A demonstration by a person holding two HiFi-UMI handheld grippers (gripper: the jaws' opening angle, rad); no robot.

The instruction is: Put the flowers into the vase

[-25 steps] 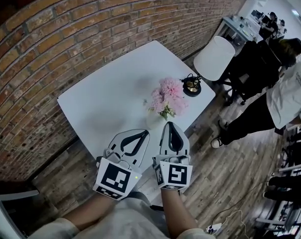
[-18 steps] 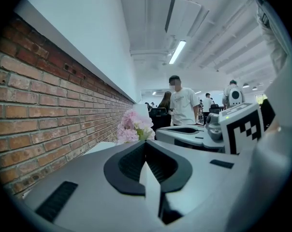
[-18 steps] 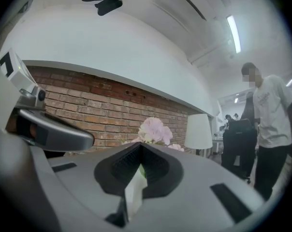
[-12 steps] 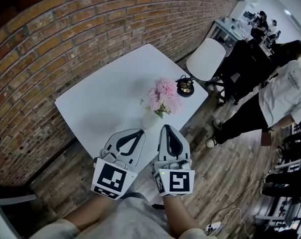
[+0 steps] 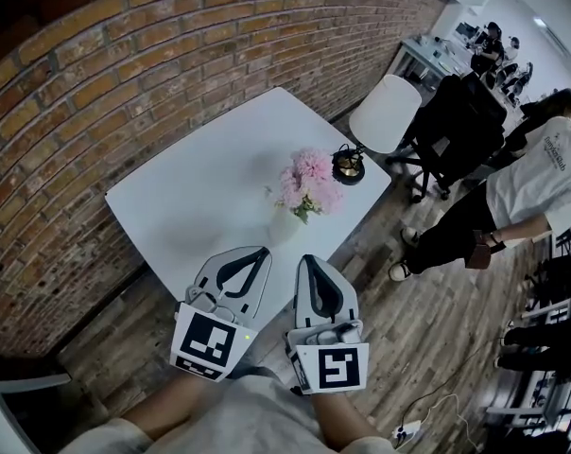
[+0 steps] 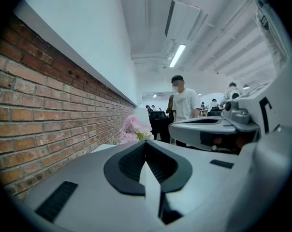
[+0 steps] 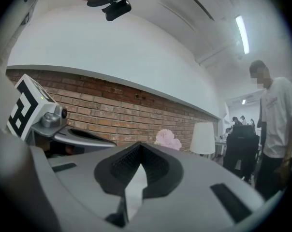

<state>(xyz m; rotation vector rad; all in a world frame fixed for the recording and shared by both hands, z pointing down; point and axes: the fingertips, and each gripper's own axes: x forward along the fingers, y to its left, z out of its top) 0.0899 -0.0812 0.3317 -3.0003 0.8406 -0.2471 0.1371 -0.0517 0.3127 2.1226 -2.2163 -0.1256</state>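
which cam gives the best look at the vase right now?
Head view. It shows the white vase whole, from above, standing on the white table with the pink flowers in it. The left gripper view and right gripper view show only the flower tops. Each gripper's own jaws hide the vase there.

Decently bright indoor light from a ceiling tube light, slightly blown out. White table glares a bit, shadows are soft. Heavy fisheye bending, dark vignetted corners, close foreground kinda mushy.
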